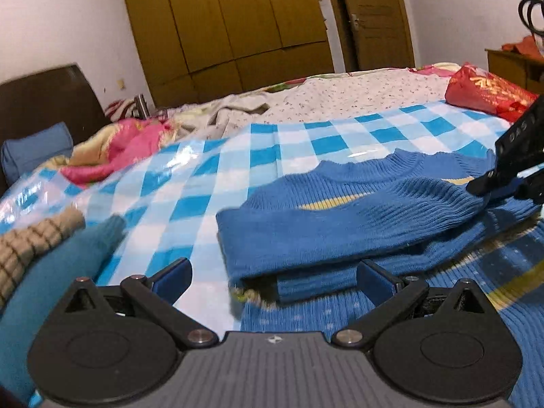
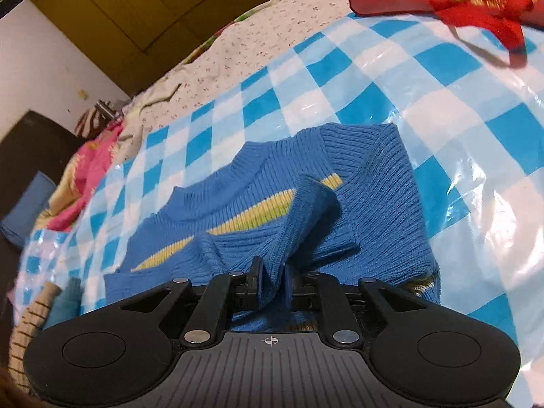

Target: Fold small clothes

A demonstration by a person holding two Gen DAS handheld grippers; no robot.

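A small blue knit sweater [image 1: 357,217] with a yellow stripe lies on a blue-and-white checked plastic sheet [image 1: 210,183] on a bed. Its left sleeve is folded across the chest. My left gripper [image 1: 273,277] is open just above the sleeve cuff, holding nothing. My right gripper [image 2: 273,280] is shut on a fold of the sweater's [image 2: 258,204] fabric and lifts it a little. The right gripper also shows at the right edge of the left wrist view [image 1: 503,185], pinching the sweater.
A beige knit garment [image 1: 30,248] and a teal garment [image 1: 57,272] lie at the left. A red bag [image 1: 486,93] sits at the far right of the sheet. Pink bedding [image 1: 119,149], a dark headboard [image 1: 44,98], and wooden wardrobe doors [image 1: 231,23] lie beyond.
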